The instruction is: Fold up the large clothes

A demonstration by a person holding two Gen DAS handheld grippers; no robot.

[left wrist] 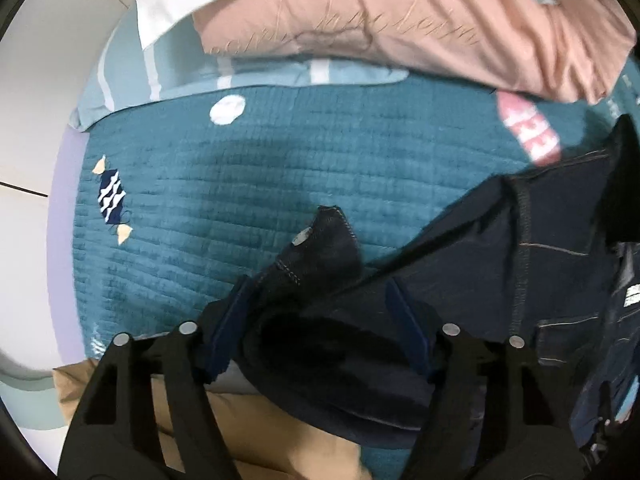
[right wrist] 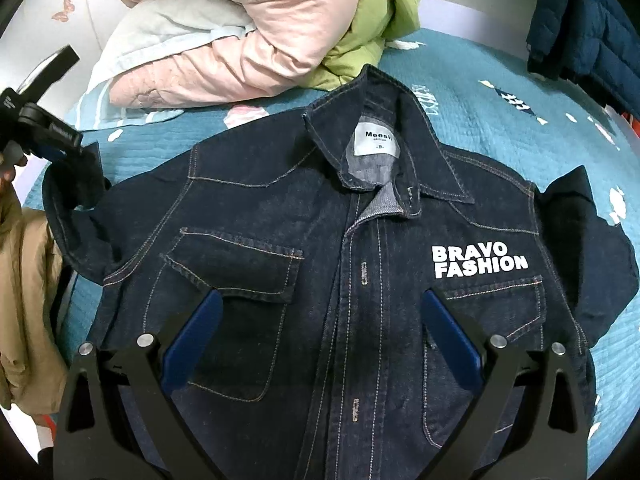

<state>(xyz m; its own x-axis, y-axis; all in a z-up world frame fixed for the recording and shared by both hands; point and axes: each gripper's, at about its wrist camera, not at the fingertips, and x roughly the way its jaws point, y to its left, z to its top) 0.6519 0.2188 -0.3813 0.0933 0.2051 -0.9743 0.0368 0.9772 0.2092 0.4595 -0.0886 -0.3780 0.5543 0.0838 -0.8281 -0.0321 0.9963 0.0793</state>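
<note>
The bed carries a teal quilted cover with small printed motifs. On it lies the dark denim jacket, front up, collar away from the right wrist camera, placket closed, body spread flat across the middle of the cover. A white neck label shows inside the collar, and white lettering reading BRAVO FASHION sits on one chest panel above a pocket.

Past the collar lie a pink padded garment and a green padded garment, touching each other. A navy quilted garment lies at the far corner of the bed, well apart from the jacket. A tan garment lies at the near edge beside one sleeve.

Left gripper: the jaws stand partly apart with the sleeve cuff bunched between them; whether the pads bear on the cloth cannot be told. The cuff's metal button points forward.

Right gripper: jaws wide apart, holding nothing, poised over the jacket's chest between the two pockets.
</note>
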